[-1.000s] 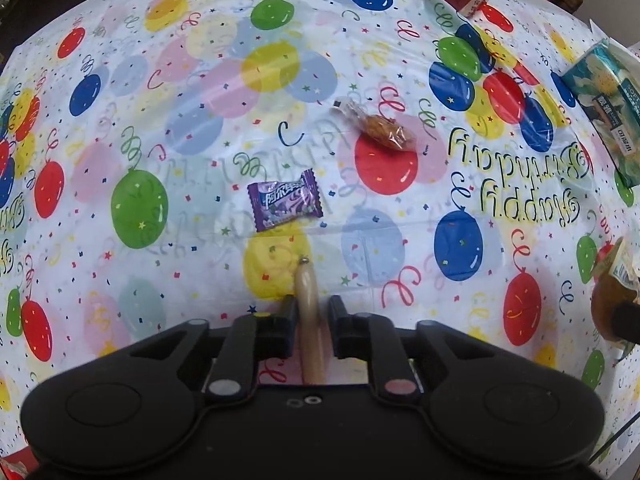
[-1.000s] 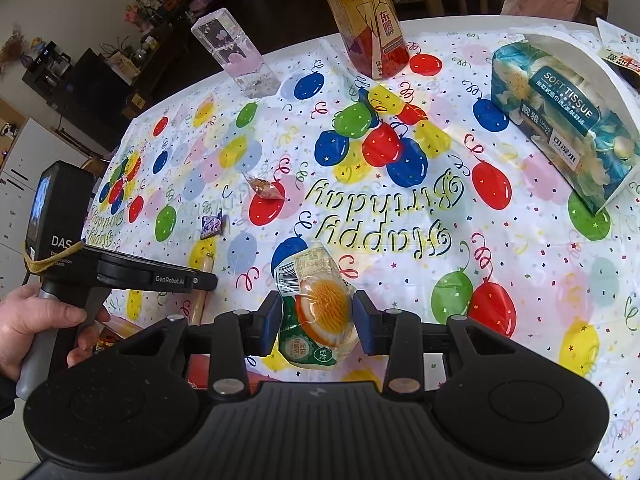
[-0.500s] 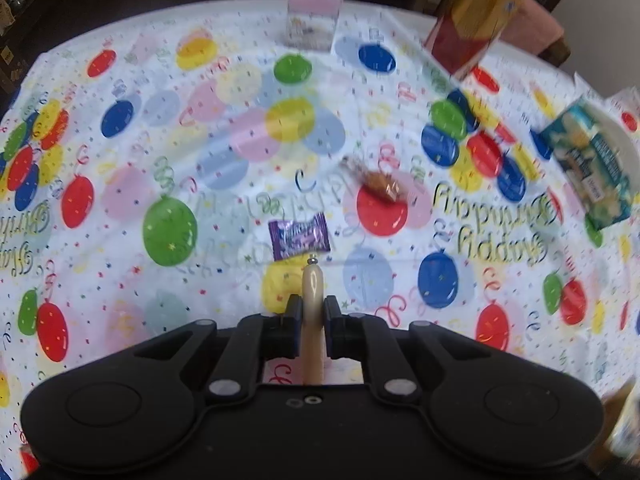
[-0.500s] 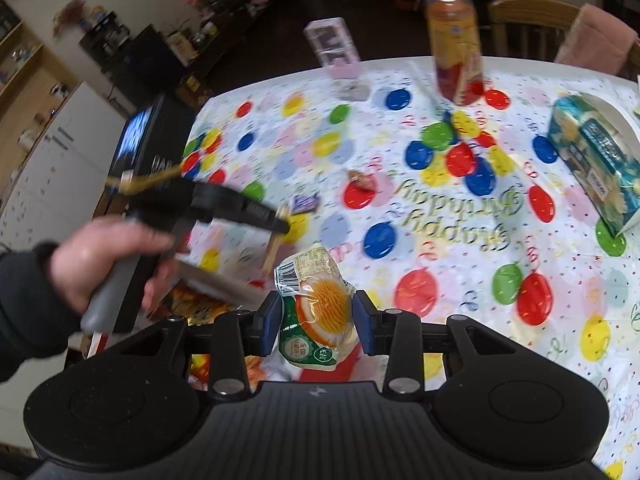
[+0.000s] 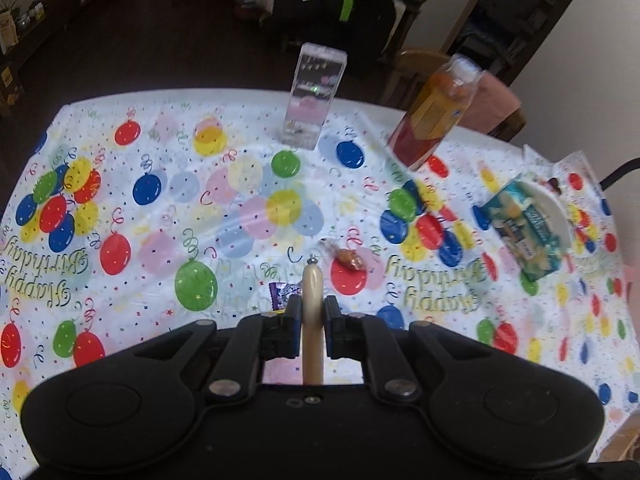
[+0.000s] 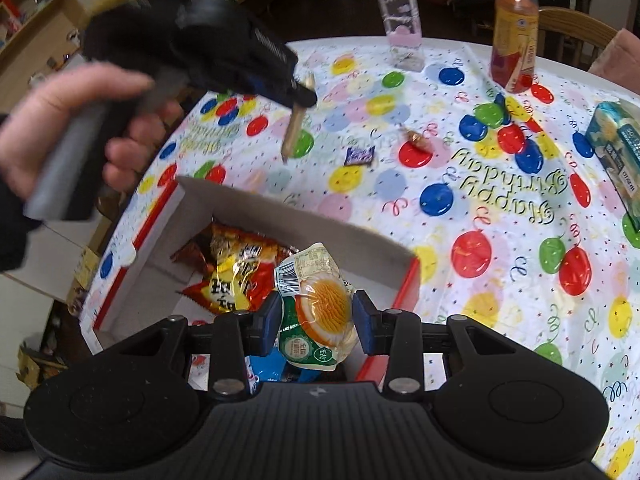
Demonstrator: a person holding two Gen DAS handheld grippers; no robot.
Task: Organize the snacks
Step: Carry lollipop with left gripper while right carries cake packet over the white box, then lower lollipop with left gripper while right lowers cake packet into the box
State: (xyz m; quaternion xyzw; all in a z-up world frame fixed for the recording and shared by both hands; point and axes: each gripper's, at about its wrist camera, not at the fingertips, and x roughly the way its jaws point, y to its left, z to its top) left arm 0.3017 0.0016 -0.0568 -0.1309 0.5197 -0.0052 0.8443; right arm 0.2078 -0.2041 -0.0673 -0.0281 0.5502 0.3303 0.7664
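A balloon-printed birthday cloth (image 5: 248, 216) covers the surface. At its far edge stand a clear plastic box (image 5: 314, 98) and an orange drink bottle (image 5: 434, 114), well apart. A pack of tissues (image 5: 524, 228) lies toward the right, with a wooden chair (image 6: 576, 30) behind.

At the bottom of each view sits a matte black plastic two-finger gripper (image 5: 312, 322), (image 6: 316, 318) with round silver screws and blue-edged pads; left of frame, a dark sleeve cuff (image 6: 10, 216).
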